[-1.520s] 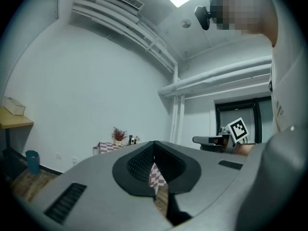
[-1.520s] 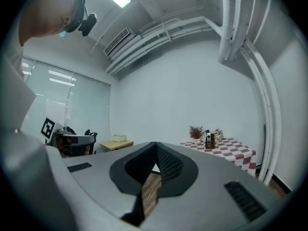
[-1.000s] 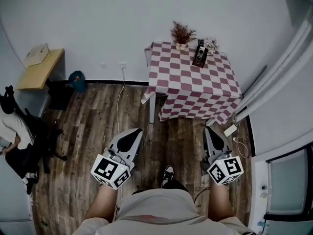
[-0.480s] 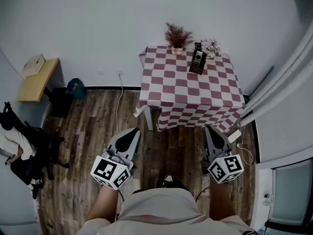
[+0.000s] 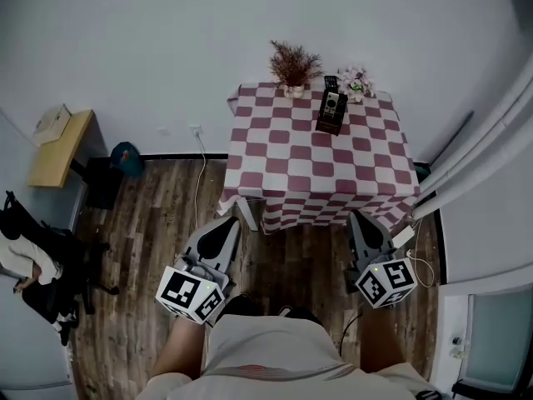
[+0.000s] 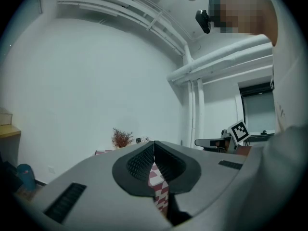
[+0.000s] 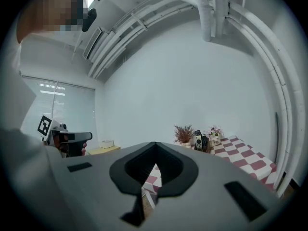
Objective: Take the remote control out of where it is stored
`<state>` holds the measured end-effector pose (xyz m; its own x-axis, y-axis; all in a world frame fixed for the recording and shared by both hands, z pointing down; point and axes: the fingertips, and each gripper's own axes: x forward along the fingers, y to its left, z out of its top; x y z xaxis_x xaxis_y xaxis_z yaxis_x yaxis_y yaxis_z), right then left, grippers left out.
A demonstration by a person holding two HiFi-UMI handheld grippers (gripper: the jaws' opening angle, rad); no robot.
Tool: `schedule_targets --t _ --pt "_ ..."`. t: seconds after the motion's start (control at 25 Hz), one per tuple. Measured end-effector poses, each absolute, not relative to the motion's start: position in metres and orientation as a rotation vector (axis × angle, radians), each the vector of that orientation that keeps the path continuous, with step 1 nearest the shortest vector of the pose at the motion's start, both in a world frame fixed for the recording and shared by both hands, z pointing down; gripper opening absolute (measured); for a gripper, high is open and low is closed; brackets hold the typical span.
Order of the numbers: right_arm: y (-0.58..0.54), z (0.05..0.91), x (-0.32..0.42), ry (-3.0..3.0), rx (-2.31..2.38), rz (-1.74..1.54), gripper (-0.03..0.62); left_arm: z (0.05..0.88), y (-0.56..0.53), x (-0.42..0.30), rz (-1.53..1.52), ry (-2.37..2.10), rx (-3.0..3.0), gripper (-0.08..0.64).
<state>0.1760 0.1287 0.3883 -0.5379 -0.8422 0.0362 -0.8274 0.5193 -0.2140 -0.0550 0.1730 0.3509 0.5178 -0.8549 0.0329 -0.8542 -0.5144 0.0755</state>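
A white wall (image 5: 166, 48) and a dark wood-plank floor (image 5: 158, 223) are filling the head view, seen steeply from above. A table (image 5: 316, 169) draped in a red-and-white checked cloth is standing against the wall, just ahead of the person wearing the camera. Far to the left, a pale wooden desk (image 5: 58, 144) is sitting by the wall, and a seated person (image 5: 21, 261) is showing partly at the picture's left edge, beside a blue bin (image 5: 125, 158).

The camera wearer is holding both tools low over the floor, short of the table's near edge and well apart from each other. The left gripper (image 5: 231, 221) is pointing toward the table with its jaws clenched together and nothing between them; its own view (image 6: 153, 142) is showing the two dark pads meeting in a thin line. The right gripper (image 5: 356, 217) is likewise clenched and empty (image 7: 155, 143).

At the far side of the table, a dried plant (image 5: 293, 63) in a small pot and a bunch of flowers (image 5: 356, 83) are standing close to the wall. Between them, a dark holder (image 5: 329, 126) is resting on the cloth. The remote control (image 5: 331, 104) is standing upright in that holder, its light face toward the camera, well away from both grippers.
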Motion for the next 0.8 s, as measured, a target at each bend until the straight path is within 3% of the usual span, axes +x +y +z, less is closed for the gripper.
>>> schedule_targets --t 0.4,0.8 --pt "0.067 0.375 0.192 2.581 -1.664 -0.238 0.014 0.355 0.086 -0.04 -0.053 -1.315 2.738 0.009" --pt "-0.012 0.356 0.148 2.523 -1.873 -0.202 0.014 0.335 -0.023 -0.08 -0.082 -1.132 2.81 0.009"
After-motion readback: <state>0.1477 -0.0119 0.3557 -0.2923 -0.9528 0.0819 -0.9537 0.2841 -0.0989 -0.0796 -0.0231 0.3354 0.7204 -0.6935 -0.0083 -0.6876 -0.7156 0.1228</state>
